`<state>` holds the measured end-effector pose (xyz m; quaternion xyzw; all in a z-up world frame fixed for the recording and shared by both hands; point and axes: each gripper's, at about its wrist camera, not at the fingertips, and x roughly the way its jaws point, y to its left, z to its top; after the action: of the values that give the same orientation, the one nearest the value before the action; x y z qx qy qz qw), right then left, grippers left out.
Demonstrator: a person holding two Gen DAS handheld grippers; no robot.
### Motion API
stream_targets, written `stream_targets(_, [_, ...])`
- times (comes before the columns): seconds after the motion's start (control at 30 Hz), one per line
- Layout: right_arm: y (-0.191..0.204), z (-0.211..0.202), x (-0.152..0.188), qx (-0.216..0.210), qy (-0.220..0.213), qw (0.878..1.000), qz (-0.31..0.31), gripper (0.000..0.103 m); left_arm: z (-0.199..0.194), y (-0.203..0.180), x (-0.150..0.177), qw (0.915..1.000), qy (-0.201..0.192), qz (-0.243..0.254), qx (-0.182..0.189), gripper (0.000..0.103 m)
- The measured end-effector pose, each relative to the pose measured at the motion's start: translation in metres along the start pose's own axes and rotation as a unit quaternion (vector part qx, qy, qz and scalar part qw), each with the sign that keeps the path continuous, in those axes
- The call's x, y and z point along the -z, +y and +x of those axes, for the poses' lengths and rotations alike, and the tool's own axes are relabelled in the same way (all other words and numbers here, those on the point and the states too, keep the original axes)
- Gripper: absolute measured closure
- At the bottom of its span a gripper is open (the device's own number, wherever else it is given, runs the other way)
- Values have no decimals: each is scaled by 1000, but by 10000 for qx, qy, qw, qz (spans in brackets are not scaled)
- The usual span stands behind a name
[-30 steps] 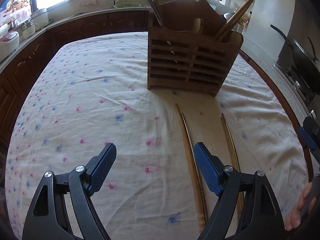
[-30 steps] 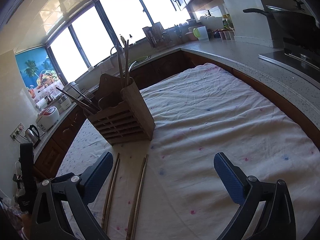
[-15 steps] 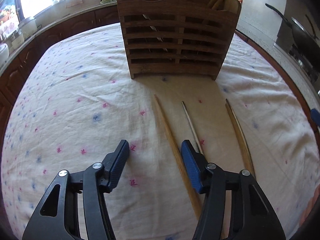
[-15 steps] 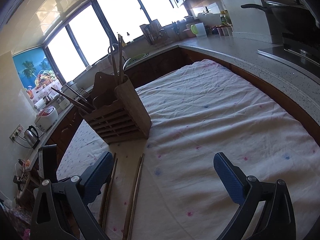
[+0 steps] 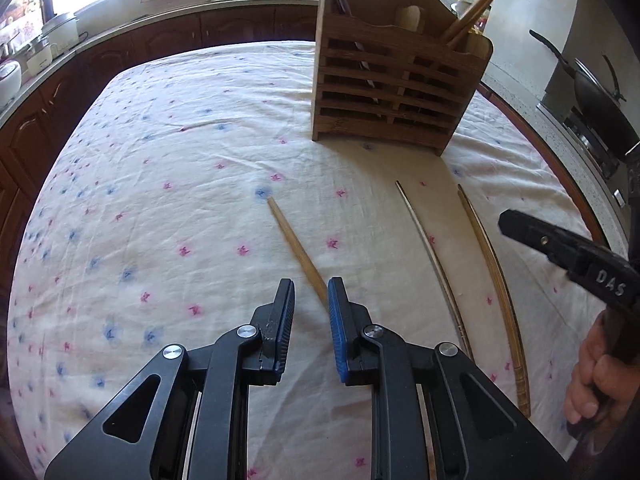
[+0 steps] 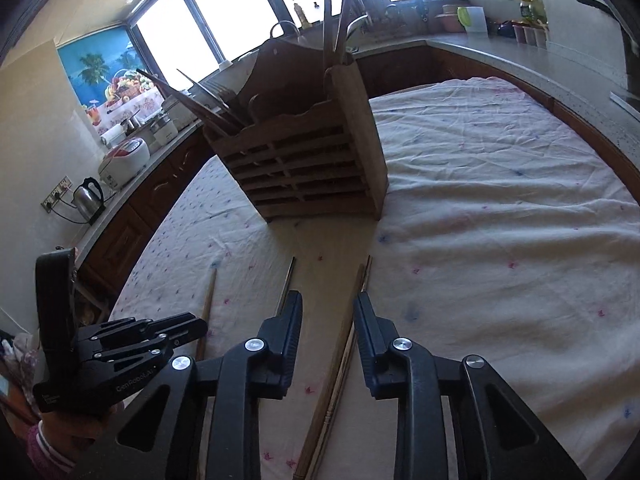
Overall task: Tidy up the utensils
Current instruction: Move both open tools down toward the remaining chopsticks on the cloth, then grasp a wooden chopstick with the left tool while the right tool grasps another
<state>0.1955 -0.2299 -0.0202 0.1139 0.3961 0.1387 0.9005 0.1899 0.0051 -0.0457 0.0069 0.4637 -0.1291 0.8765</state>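
Observation:
My left gripper [image 5: 311, 296] hangs low over the flowered tablecloth [image 5: 180, 152], its jaws closing. A light wooden chopstick [image 5: 294, 244] runs in at the right pad; a gap still shows. Right of it lie a metal chopstick [image 5: 428, 244] and a thin wooden pair [image 5: 488, 264]. My right gripper [image 6: 326, 312] is closing too. The pair [image 6: 362, 280] passes between its fingers, close to the right one and not squeezed. The slatted wooden holder [image 5: 400, 88] [image 6: 312, 172] stands upright beyond, with several utensils in it. The left gripper's fingers [image 6: 176, 330] show at the lower left.
A dark wood counter rings the table. A wok [image 5: 600, 96] sits on the stove at the right. A rice cooker [image 6: 126, 158] and a kettle [image 6: 90, 196] stand on the left counter. A hand [image 5: 596, 372] holds the right tool.
Both grippers' jaws have narrowed from wide. The left one shifted so the light chopstick now enters its jaws. The right one moved forward and down over the thin pair.

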Motion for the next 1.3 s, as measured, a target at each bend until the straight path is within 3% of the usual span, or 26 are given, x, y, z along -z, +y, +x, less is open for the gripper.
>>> stream_targets(0.13, [0, 20, 5, 99, 370, 9993, -27, 85, -2, 8, -3, 9997, -51, -216, 60, 85])
stream_targets(0.37, [-1, 34, 2, 249, 501, 9983, -159, 90, 20, 14, -11, 9981, 194, -554, 168, 73])
stream_targets(0.8, [9, 56, -17, 437, 457, 9967, -511, 89, 45, 3, -37, 9993, 77, -327, -156, 73])
stream_targets(0.87, [11, 56, -16, 472, 453, 9963, -564, 89, 46, 0, -36, 9994, 16, -227, -243, 78])
stream_targets(0.93, [12, 55, -15, 506, 435, 9958, -624, 89, 46, -1, -35, 9995, -12, -190, -239, 93])
stream_targets(1.07, [9, 53, -15, 442, 429, 9969, -491, 94, 44, 6, -34, 9993, 46, -358, 33, 95])
stream_targets(1.2, [5, 48, -12, 326, 552, 9976, -245, 89, 42, 7, -31, 9992, 162, -361, 86, 95])
stream_targets(1.3, [11, 46, -6, 457, 510, 9968, -421, 88, 41, 1, -29, 9996, 131, -247, -27, 94])
